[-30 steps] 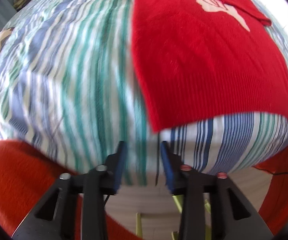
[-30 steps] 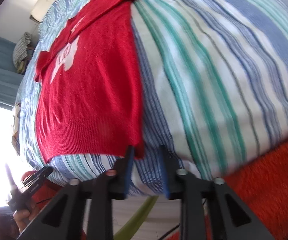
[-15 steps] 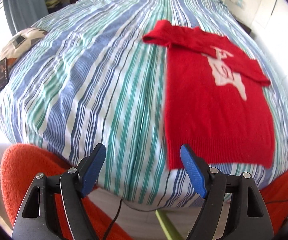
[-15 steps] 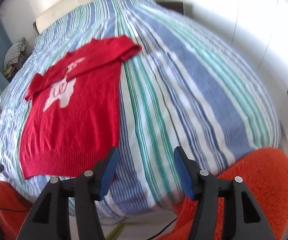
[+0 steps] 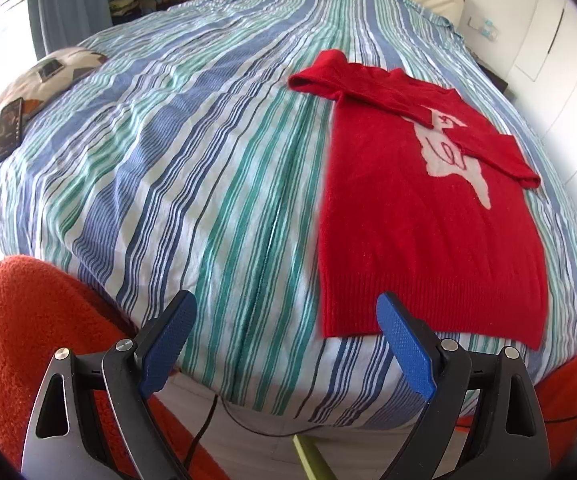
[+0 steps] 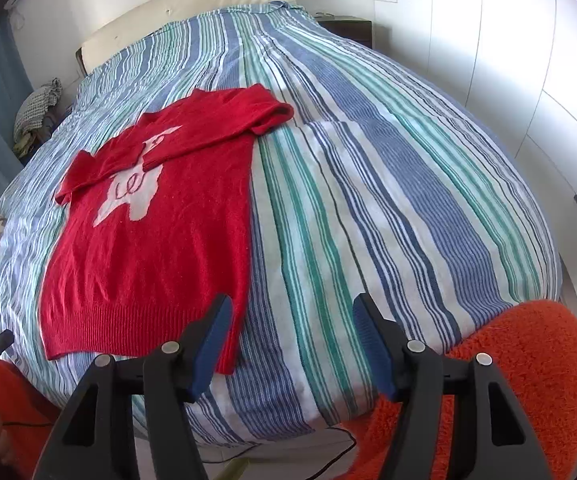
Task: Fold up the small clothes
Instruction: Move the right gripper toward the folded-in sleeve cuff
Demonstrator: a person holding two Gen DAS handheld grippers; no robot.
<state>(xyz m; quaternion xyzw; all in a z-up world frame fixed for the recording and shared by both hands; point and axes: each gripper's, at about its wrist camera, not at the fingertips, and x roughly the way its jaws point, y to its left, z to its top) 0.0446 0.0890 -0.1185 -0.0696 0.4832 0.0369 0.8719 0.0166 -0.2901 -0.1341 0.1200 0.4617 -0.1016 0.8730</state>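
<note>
Since a second ago we have let go of the one red knit sweater with a pale animal motif (image 5: 428, 216) and lifted clear; both sets of jaws have just been opening. Our left gripper (image 5: 284, 340) stands wide and empty, our right gripper (image 6: 292, 340) moderately apart, nothing between. The sweater lies flat, sleeves folded in, hem at the striped blue-green bedcover's (image 5: 192, 168) lower edge; bare cover spreads left of it.

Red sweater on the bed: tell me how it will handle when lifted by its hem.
The red sweater looks soft and knitted, so it will probably droop. Its sleeves lie folded across the chest, so they may slide off. It looks light, lying flat on the striped bedspread.
</note>
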